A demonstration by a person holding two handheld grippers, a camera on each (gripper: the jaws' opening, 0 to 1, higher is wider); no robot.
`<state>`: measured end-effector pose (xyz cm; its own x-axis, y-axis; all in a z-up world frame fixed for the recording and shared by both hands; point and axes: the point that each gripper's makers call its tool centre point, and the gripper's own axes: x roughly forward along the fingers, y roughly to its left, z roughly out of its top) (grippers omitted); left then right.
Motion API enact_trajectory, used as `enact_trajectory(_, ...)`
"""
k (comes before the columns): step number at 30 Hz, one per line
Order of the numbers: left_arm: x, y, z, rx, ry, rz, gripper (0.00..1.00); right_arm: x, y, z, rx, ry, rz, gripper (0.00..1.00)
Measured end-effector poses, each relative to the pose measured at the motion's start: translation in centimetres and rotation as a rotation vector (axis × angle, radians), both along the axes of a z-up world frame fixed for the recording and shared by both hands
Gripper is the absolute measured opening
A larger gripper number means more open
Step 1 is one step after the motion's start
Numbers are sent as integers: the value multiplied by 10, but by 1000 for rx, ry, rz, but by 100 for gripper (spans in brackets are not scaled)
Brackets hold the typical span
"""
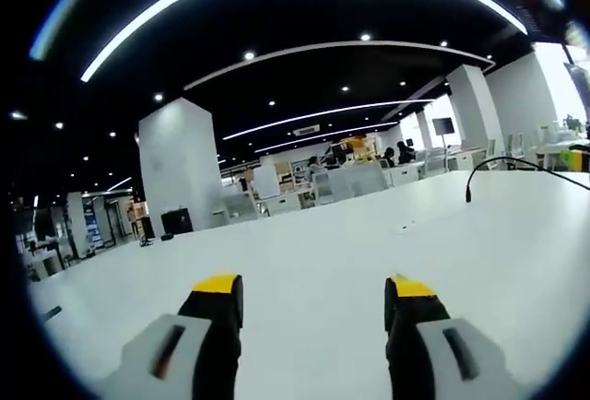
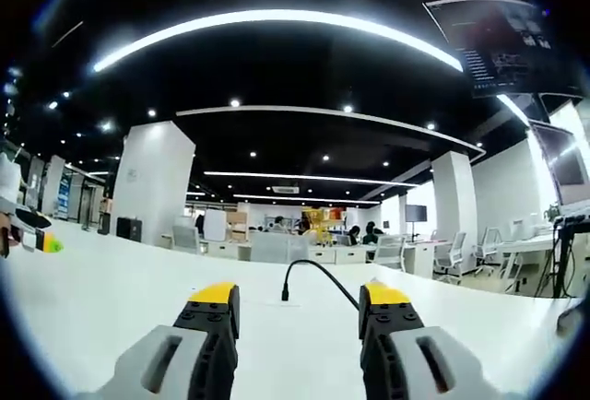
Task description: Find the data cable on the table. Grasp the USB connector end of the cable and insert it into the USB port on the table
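Left gripper (image 1: 313, 288) and right gripper (image 2: 299, 297) both gape empty above the white table (image 1: 304, 243) — the data cable (image 2: 285, 292) arcs at lower centre of the right gripper view, between its jaws — so pinching springy cord, not connector, could flick it aside.

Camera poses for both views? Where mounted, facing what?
Left gripper view: rides the left tongs, low over the white table, facing across it toward the office; own open jaws at bottom, black cable far right.
Right gripper view: rides the right tongs, low over the table, facing the cable, its end raised ahead between the open jaws.
Shared: table, cable, office.
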<state>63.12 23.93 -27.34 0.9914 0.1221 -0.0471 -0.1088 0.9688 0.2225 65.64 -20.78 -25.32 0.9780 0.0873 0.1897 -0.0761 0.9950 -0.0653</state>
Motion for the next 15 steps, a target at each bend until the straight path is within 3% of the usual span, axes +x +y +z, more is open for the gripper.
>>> enact_trajectory(15, 0, -4, -5, 7, 15, -8, 62, 1, 4, -1, -6, -3, 13, 53)
